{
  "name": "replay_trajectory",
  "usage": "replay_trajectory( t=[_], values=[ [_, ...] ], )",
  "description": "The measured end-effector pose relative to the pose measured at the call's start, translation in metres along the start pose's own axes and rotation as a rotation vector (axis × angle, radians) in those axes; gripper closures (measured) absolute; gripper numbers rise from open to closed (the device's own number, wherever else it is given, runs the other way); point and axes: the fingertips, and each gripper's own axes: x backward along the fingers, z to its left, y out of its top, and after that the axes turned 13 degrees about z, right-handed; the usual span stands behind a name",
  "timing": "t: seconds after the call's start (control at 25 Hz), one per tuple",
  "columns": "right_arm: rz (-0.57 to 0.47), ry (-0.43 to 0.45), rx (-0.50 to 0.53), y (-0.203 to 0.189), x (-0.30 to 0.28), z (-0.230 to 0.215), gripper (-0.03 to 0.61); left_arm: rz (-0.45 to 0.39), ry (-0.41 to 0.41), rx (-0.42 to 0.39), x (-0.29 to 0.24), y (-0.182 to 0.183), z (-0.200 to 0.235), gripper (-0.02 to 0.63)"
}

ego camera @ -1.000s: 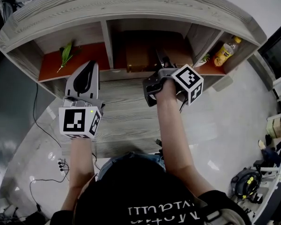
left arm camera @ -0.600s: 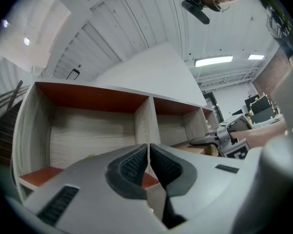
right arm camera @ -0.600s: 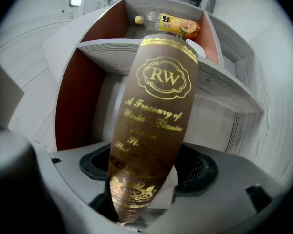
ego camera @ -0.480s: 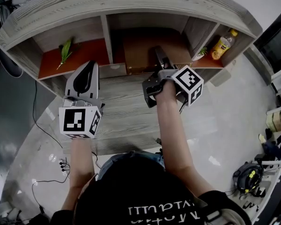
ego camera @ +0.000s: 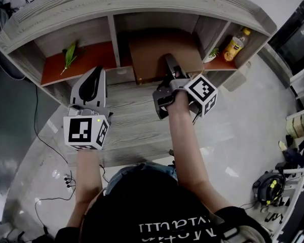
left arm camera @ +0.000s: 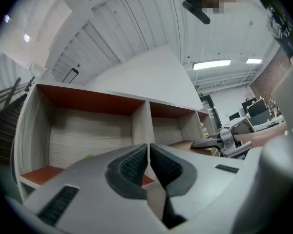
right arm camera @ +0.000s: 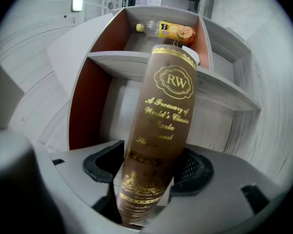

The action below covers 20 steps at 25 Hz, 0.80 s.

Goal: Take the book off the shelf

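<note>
- Green leaf (ego camera: pixel 71 56): lies on the red floor of the left compartment of the shelf (ego camera: pixel 142 4), at 10 o'clock from the left gripper.
- Left gripper (ego camera: pixel 97 69): held over the grey wood tabletop (ego camera: pixel 134 128), in front of the left compartment, nose toward 12 o'clock. Its own view shows the two ribbed pads brought together with only a hairline between them. Nothing is held.
- Book (ego camera: pixel 152 52): brown, with gold lettering on the spine. It lies flat in the middle compartment with the cover up and the spine facing the person, at 1 o'clock from the left gripper. Its front edge reaches the lip of the shelf.
- Right gripper (ego camera: pixel 168 61): rolled on its side, with one jaw resting on top of the cover and the other hidden beneath the book. Its jaws have just been closing. The right gripper view shows the spine standing between the pads and both pads meeting it, so the gripper has hold of the book.
- Small white and green item (ego camera: pixel 211 54): sits at the near left of the right compartment. Identity not determinable.
- Bottle (ego camera: pixel 234 44): orange contents, yellow cap. It is in the right compartment, at 2 o'clock from the right gripper and well apart from the book.
</note>
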Motion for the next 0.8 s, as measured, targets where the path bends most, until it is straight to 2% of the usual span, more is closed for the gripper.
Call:
replay_trajectory(
  t=[0.8],
  values=[
    [-0.04, 0.074, -0.019, -0.02, 0.042, 0.01, 0.332, -0.011, -0.065, -0.002, 0.027, 0.002, -0.016, 0.603]
  ],
)
